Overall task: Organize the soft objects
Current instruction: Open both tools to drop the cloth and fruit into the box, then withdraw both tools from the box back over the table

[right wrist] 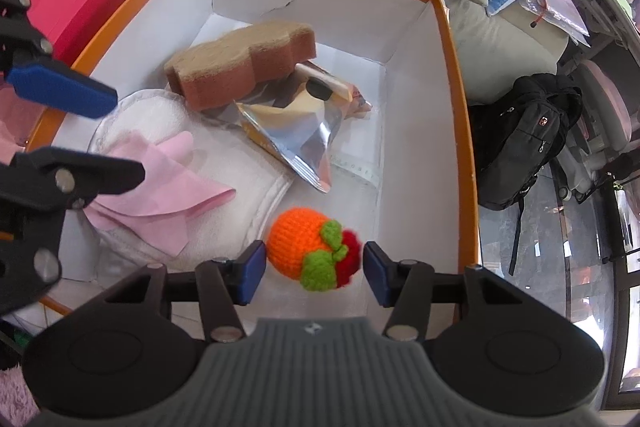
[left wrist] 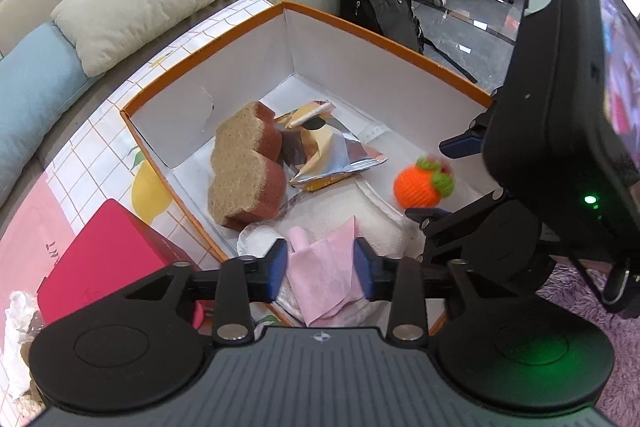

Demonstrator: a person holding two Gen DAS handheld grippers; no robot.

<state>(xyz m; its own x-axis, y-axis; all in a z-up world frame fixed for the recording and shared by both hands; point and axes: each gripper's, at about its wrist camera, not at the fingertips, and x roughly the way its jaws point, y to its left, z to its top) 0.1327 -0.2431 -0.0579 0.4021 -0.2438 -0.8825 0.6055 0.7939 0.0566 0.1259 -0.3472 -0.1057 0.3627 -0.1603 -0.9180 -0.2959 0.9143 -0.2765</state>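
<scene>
Lying inside the box (right wrist: 456,75), the pink cloth (right wrist: 160,187) sits at about 8 o'clock in the right wrist view, draped on a white pad (right wrist: 256,187), while the knitted orange (right wrist: 308,251) rests on the box floor at 6 o'clock. The left gripper (left wrist: 320,267) has its jaws apart with the cloth between them; in the left wrist view the pads sit close to the cloth's edges, though they do not seem to squeeze it. The right gripper (right wrist: 314,273) is likewise apart, its pads on either side of the orange with a gap showing on the right.

Risks from here, as I judge them: the cloth may cling to a pad and lift out again when the left gripper rises, since it is light and loosely folded. The orange is round and blurred, so it may be rolling; a nudge from a pad could send it toward the foil bag (right wrist: 296,139) at 12 o'clock. The two grippers are close together, so a careless lift could knock one against the other.

Counted in the box: one cloth, one orange, one pad, one brown sponge (right wrist: 240,67), one foil bag. Outside it: one red case (left wrist: 108,259) at 9 o'clock in the left wrist view, and one black backpack (right wrist: 524,135) at 3 o'clock in the right
</scene>
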